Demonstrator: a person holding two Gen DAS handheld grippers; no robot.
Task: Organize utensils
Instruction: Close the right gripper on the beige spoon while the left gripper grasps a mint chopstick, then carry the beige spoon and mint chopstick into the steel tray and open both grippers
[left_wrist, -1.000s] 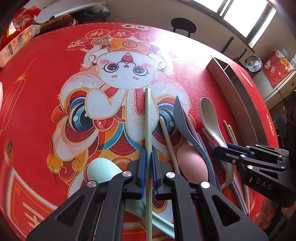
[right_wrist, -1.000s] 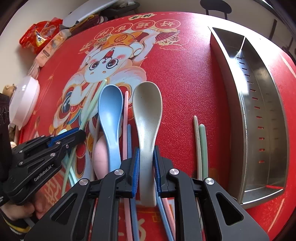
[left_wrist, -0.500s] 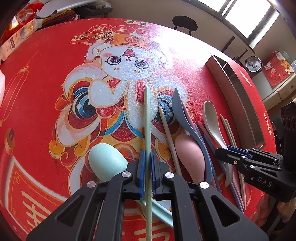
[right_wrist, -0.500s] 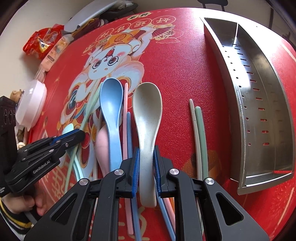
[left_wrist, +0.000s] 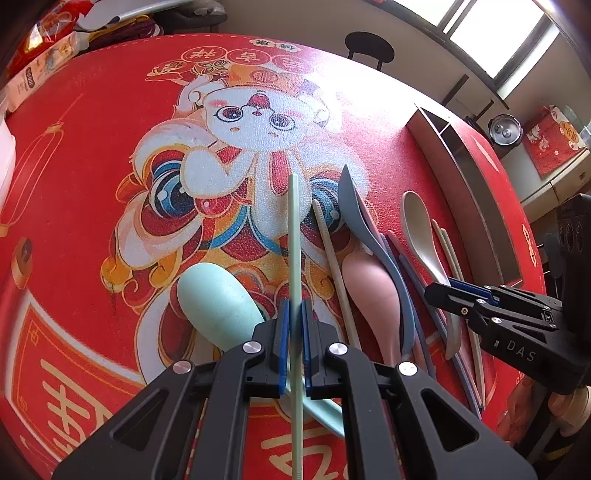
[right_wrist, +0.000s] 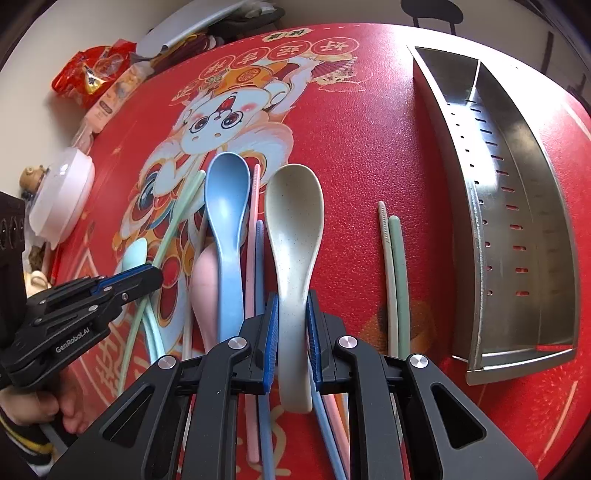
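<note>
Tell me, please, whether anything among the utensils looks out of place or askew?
Yes. The blue spoon lies on top of the pink spoon, and the chopsticks are split up: a beige and green pair lies apart from the heap. The metal tray holds nothing yet.

Both hand-held black plastic grippers, the left gripper (left_wrist: 293, 328) and the right gripper (right_wrist: 291, 325), have blue pads (right_wrist: 271, 343), shiny round silver screws (right_wrist: 234, 343) and white letters, and a black sleeve with yellow stripes (right_wrist: 26, 439) shows.
</note>
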